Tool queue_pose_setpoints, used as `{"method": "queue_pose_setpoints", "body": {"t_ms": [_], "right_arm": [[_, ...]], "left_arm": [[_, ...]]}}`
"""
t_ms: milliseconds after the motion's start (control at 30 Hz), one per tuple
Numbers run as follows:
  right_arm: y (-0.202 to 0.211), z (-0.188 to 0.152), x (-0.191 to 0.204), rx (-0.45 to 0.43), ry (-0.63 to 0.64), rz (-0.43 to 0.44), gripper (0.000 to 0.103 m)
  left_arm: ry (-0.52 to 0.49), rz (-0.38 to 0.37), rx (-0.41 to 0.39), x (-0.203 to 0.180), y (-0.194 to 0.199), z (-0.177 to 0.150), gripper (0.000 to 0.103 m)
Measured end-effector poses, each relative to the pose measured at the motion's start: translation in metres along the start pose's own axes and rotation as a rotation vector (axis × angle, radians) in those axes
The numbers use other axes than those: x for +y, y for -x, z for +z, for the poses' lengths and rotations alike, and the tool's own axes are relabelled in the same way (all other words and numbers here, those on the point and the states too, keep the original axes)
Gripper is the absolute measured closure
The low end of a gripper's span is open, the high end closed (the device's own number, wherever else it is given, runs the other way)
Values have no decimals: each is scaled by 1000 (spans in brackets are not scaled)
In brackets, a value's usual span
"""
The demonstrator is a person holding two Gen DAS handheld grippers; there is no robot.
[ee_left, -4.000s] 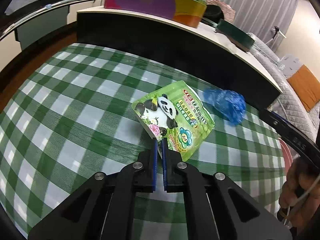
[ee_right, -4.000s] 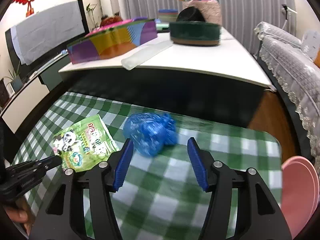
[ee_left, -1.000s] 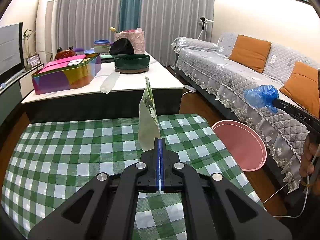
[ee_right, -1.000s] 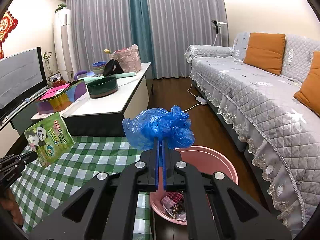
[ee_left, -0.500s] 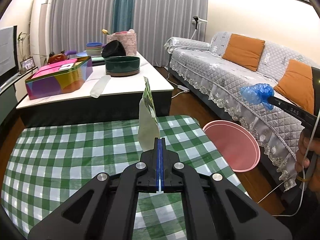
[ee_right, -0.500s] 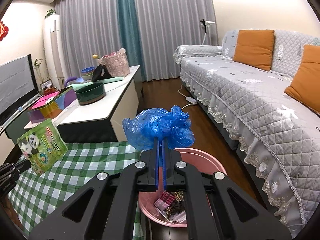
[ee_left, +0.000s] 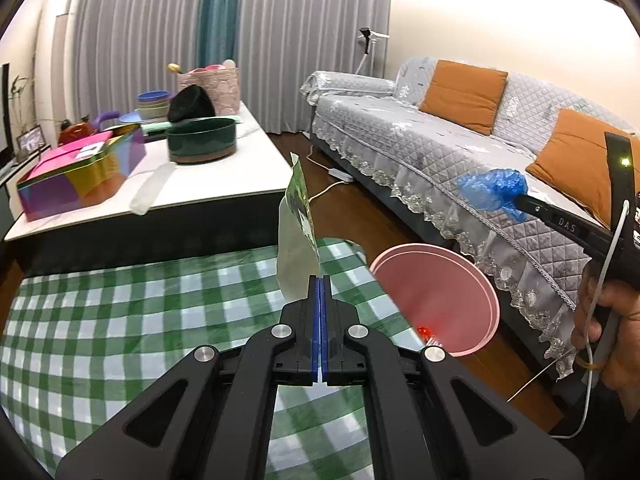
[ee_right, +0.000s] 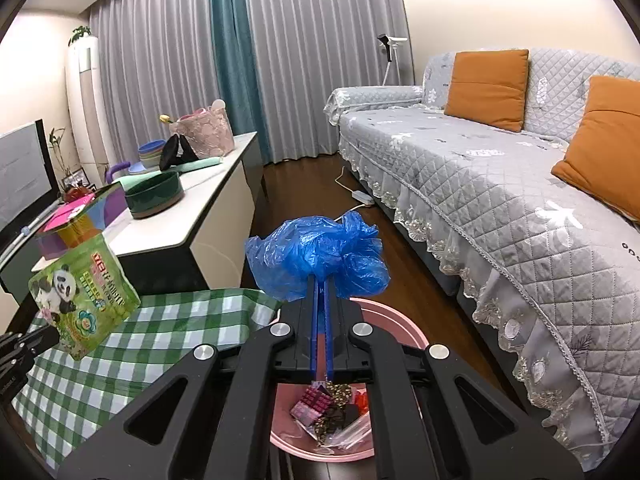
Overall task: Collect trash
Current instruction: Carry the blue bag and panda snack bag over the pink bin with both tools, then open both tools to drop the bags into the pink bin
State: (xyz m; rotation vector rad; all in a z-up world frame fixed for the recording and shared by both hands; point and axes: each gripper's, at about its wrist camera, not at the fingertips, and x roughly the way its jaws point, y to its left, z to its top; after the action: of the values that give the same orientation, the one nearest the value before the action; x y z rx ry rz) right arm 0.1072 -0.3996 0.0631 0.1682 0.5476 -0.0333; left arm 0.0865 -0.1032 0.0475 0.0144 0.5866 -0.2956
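Note:
My left gripper (ee_left: 319,280) is shut on a green panda snack pouch (ee_left: 298,236), held edge-on above the right end of the checked table; the pouch also shows in the right wrist view (ee_right: 82,292). My right gripper (ee_right: 321,284) is shut on a crumpled blue plastic bag (ee_right: 316,258), held in the air over the pink trash bin (ee_right: 396,324). The bin holds wrappers. In the left wrist view the blue bag (ee_left: 494,190) hangs above and right of the bin (ee_left: 436,300).
A green checked tablecloth (ee_left: 120,320) covers the low table. Behind it a white coffee table (ee_left: 192,184) carries a colourful box (ee_left: 80,172), a dark green bowl (ee_left: 202,144) and a pink basket. A grey sofa (ee_right: 520,200) with orange cushions runs along the right.
Both grippers lifted their items off the table and swung right toward the pink bin. In the last second both have closed in on it; the right gripper is now over its rim.

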Motion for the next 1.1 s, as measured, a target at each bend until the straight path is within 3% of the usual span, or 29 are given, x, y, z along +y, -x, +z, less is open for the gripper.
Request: {"method": "queue_pose_setpoints", "body": {"t_ms": [933, 1100], "right_arm": [[-38, -16, -48, 91, -54, -81, 100], [-40, -16, -53, 100, -77, -93, 93]], "left_arm": [[-110, -151, 58, -101, -92, 26, 103], [-100, -193, 74, -109, -100, 26, 102]]}}
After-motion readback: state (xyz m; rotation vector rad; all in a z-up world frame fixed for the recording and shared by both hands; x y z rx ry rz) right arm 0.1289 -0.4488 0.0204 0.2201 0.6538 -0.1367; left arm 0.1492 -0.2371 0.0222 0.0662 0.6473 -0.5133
